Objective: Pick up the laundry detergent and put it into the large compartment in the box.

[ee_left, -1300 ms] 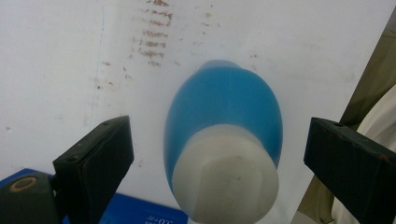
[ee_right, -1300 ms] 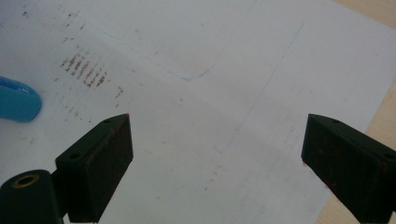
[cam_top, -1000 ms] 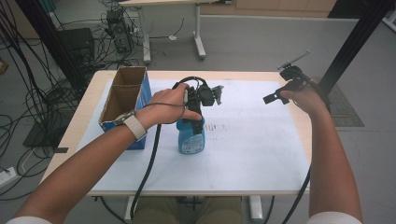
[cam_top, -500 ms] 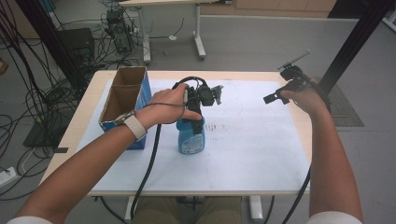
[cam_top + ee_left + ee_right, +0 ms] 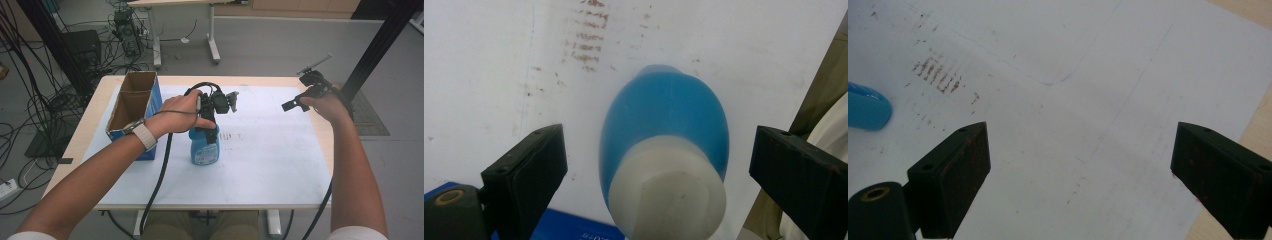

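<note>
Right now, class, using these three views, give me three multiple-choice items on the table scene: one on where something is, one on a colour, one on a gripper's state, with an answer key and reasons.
1. Where does the cardboard box stand relative to the bottle?
A. On the person's left of it
B. On the person's right of it
C. On top of it

2. What colour is the bottle's body?
A. Red
B. Blue
C. Yellow

3. How does the left gripper stand at the bottle?
A. Shut on its cap
B. Lying flat on the table
C. Open, one jaw on each side of the cap

Key:
1 A, since the high view puts the box at the table's left edge, the bottle mid-table.
2 B, since the left gripper view shows a blue body under a white cap.
3 C, since that view shows a clear gap between each jaw and the cap.
</note>
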The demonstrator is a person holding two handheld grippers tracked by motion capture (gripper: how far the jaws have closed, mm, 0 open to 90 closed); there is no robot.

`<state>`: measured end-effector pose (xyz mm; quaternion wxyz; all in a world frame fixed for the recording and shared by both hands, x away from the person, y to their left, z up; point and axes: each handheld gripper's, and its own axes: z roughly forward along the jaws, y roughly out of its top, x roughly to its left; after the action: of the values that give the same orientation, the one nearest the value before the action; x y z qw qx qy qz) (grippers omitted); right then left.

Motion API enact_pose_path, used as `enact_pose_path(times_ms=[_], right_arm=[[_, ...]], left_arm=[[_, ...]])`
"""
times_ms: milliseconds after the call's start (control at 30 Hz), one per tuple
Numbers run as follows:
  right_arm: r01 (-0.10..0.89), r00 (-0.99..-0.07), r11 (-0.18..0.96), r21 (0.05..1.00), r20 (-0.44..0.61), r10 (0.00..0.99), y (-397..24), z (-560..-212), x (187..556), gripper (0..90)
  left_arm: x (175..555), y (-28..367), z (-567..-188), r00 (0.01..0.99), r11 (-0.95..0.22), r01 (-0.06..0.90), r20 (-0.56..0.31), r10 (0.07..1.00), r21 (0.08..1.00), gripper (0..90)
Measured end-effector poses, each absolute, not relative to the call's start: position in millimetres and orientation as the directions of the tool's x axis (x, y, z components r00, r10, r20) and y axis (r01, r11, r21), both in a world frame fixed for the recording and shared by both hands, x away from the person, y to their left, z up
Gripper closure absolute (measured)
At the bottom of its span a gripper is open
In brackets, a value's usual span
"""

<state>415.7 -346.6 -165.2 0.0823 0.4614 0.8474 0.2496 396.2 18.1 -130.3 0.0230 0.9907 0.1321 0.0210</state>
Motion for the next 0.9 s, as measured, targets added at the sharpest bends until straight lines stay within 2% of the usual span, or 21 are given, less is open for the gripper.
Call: enact_pose_path(times_ms=[900], right_arm=[[0.738,-0.564,0.451,0.502,0.091,0.821,-346,-165,415,8.9]], left_arm=[[399,15,-141,0.965,-0.965,0.258,0.033,0.259,0.052,11.7]])
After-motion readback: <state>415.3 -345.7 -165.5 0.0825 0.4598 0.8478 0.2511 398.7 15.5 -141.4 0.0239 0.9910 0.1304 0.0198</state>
